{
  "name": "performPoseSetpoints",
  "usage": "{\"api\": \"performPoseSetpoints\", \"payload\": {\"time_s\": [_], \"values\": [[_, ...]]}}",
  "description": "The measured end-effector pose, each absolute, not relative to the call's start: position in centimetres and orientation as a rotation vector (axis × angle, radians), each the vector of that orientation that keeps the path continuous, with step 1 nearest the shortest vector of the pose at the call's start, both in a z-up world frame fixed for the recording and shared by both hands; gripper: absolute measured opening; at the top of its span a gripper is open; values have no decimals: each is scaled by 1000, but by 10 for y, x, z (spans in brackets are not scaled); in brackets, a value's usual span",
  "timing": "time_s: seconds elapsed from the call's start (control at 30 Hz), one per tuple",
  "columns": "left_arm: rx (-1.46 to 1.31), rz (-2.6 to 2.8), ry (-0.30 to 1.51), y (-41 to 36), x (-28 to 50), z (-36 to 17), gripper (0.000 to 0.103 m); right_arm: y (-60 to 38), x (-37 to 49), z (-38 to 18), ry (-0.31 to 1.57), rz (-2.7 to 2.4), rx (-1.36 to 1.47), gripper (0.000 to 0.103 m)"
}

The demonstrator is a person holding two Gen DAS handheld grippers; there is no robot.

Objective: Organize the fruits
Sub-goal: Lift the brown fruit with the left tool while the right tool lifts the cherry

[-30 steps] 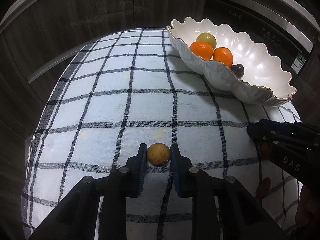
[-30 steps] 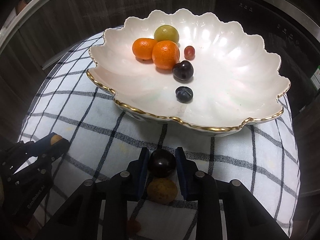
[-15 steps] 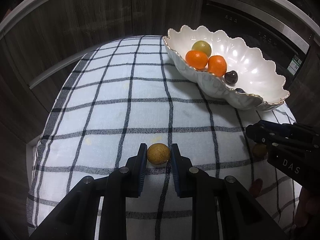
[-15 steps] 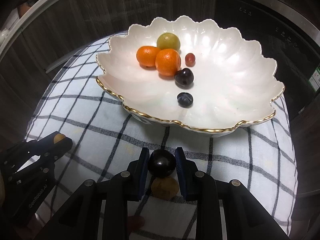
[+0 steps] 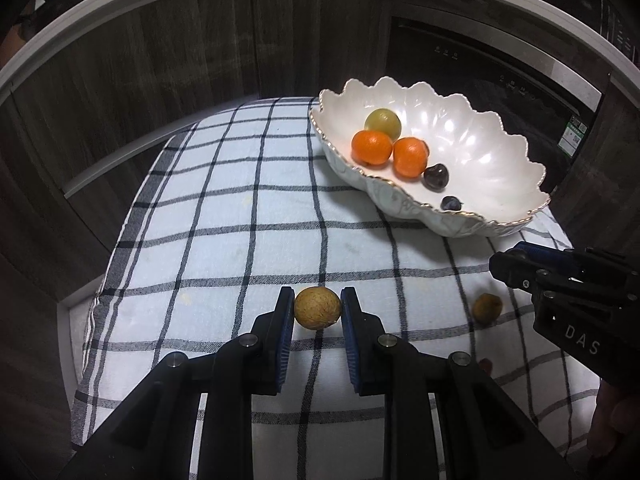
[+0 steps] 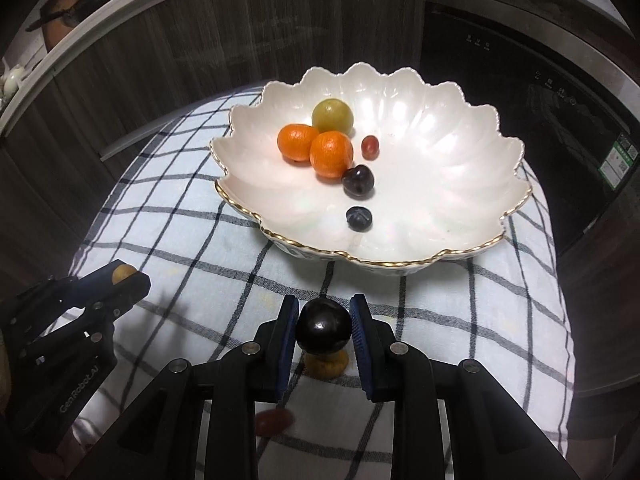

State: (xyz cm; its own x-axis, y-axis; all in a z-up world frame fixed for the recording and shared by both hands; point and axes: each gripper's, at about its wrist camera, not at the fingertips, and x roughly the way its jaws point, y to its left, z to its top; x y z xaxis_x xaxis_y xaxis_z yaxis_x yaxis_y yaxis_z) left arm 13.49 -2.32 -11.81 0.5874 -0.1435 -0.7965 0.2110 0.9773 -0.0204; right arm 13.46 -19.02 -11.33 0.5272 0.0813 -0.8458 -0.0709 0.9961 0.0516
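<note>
Closest to me, the left gripper [image 5: 317, 312] pinches a tan, rough-skinned fruit [image 5: 317, 307] and the right gripper [image 6: 324, 330] clamps a dark plum [image 6: 323, 327], both held clear above the checked cloth [image 5: 224, 240]. Two pieces lie loose on the cloth: a second tan fruit [image 6: 326, 366] just under the plum and a small red one [image 6: 273, 421] nearer in. Beyond, the scalloped white bowl [image 6: 460, 184] holds two oranges, a green fruit, a red grape and two dark fruits. I'd judge sorting past halfway, four fruits remaining.
</note>
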Motion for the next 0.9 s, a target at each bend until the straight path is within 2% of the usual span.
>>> {"api": "performPoseSetpoints", "payload": {"time_s": [0.9], "values": [[117, -234, 823, -38, 105, -69, 24, -204, 99, -64, 898, 72, 33, 28]]}}
